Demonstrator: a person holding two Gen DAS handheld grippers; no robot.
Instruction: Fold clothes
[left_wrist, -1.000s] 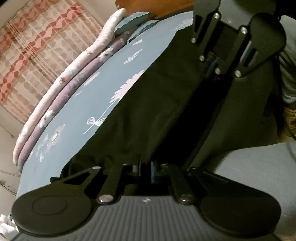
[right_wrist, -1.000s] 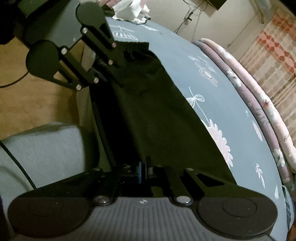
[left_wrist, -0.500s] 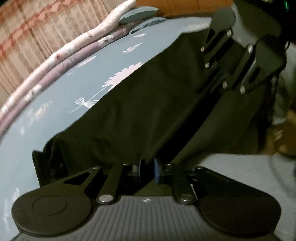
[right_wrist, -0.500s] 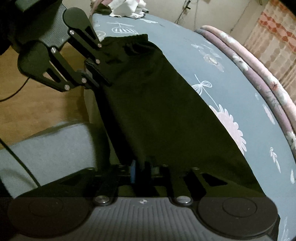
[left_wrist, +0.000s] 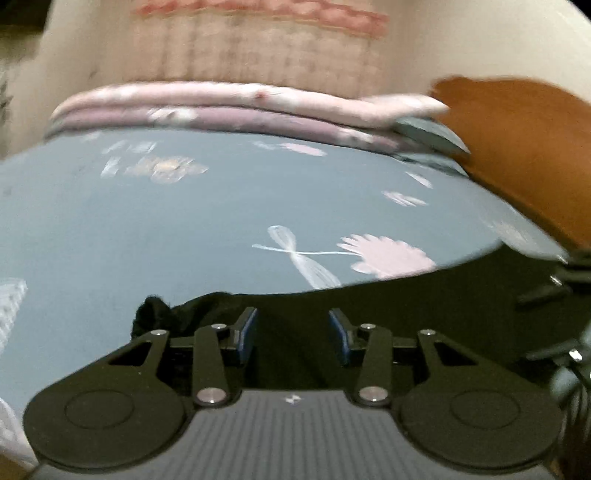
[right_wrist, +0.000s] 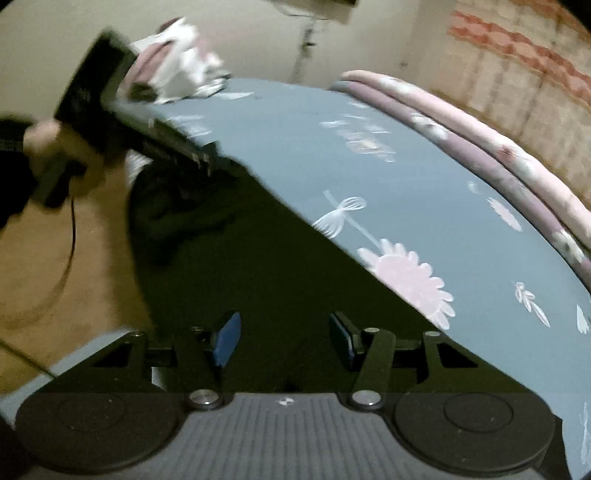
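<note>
A black garment (left_wrist: 424, 295) lies stretched along the near edge of a blue-grey flowered bed sheet (left_wrist: 184, 229). In the left wrist view my left gripper (left_wrist: 292, 332) hovers over the garment's bunched end; its jaws are opening and the blue pads (left_wrist: 245, 332) press on nothing. In the right wrist view my right gripper (right_wrist: 284, 338) stands over the other end of the black garment (right_wrist: 240, 251), jaws opening, pads clear of the cloth. The left gripper (right_wrist: 208, 158) shows there too, blurred, held by a hand (right_wrist: 55, 144) at the garment's far end.
Folded pink and mauve quilts (right_wrist: 480, 155) run along the bed's far side, in front of a patterned curtain (left_wrist: 258, 44). A heap of white clothes (right_wrist: 177, 62) sits at one bed corner. A brown headboard (left_wrist: 517, 147) stands at the right. Wooden floor (right_wrist: 44, 258) with a cable lies beside the bed.
Both grippers were shut on the black garment and have opened and let it go. The left gripper has swung and rolled level, now facing across the bed. The garment rests on the sheet.
</note>
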